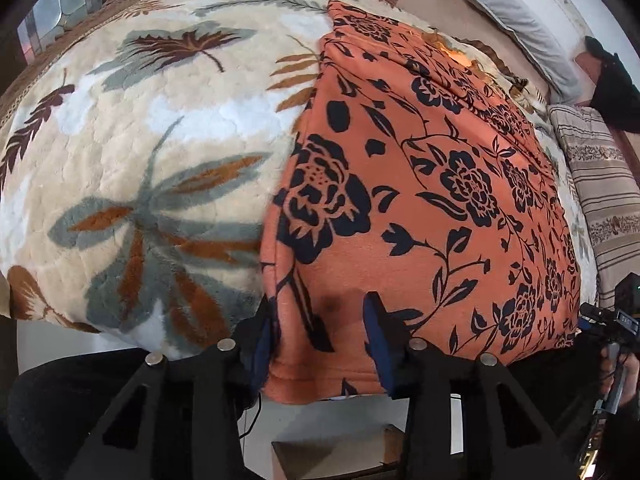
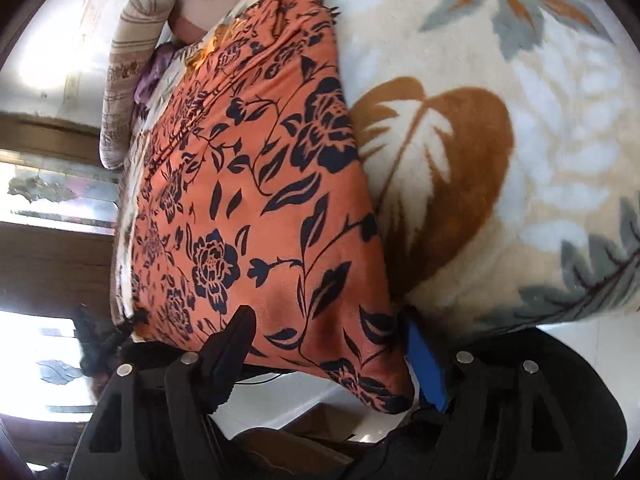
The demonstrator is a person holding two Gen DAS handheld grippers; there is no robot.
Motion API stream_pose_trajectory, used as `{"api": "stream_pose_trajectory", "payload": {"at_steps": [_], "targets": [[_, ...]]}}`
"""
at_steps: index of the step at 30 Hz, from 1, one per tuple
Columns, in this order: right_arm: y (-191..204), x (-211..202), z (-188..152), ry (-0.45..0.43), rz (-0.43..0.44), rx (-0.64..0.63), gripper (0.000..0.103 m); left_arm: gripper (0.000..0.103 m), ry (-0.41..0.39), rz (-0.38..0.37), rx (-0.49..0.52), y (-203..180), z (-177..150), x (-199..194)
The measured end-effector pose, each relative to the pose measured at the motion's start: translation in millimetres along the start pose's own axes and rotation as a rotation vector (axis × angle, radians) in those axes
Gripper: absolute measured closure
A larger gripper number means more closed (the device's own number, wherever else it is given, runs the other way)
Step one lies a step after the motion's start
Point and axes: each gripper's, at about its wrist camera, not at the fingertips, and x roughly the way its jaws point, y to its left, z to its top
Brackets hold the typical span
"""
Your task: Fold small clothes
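**Orange garment gripped at the bed's near edge**

The left gripper (image 1: 320,332) and right gripper (image 2: 328,344) are each spread wide around a near corner of the orange floral garment (image 1: 420,200), apparently not yet clamped. Closing looks needed before folding. The garment's long axis runs from the bed's (image 1: 140,140) near edge toward the pillows (image 1: 516,20).

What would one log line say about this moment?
stage: fold underway | left claw: open around near edge of orange floral cloth | right claw: open at its corner | surface: leaf-print blanket
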Motion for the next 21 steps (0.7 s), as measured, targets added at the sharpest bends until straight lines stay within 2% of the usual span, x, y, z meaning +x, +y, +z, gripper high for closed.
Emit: {"api": "stream_pose_trajectory", "payload": {"at_steps": [1,2,3,4,7,10,12,14,16,21], "targets": [[-0.1,1.8,0.2,0.006,-0.012,0.002,0.039,0.08,-0.003,0.019,0.004,-1.8,0.7,2.3],[-1.8,3.3,1.2,0.018,-0.036,0.007,0.069,0.093,-0.006,0.044,0.013,-2.5,2.6,2.2],[-4.2,2.8,1.9,0.025,-0.055,0.011,0.089,0.096,-0.006,0.032,0.013,-1.7,4.3,0.9],[-6.0,1.0,2.0,0.029,-0.024,0.024,0.094,0.097,-0.011,0.01,0.0,0.4,5.8,-2.4],[-2.6,-14.2,1.3,-0.003,0.032,0.035,0.094,0.097,-0.06,-0.029,-0.007,2.9,9.9,-25.4],[2.3,-35.4,4.3,-0.069,0.127,0.049,0.094,0.097,-0.111,-0.07,-0.013,1.8,14.6,-46.7],[2.1,-37.1,4.9,-0.088,0.139,0.053,0.094,0.097,-0.087,-0.068,-0.019,3.6,16.8,-40.7],[-6.2,-26.0,4.4,-0.066,0.143,0.079,0.094,0.097,-0.017,-0.033,-0.041,8.5,15.5,-21.7],[-14.3,-12.0,2.3,-0.031,0.137,0.111,0.094,0.097,0.021,-0.013,-0.057,9.6,12.2,-8.6],[-16.7,-25.5,3.4,-0.072,0.204,0.112,0.094,0.097,-0.031,-0.044,-0.045,3.6,14.2,-17.8]]}}
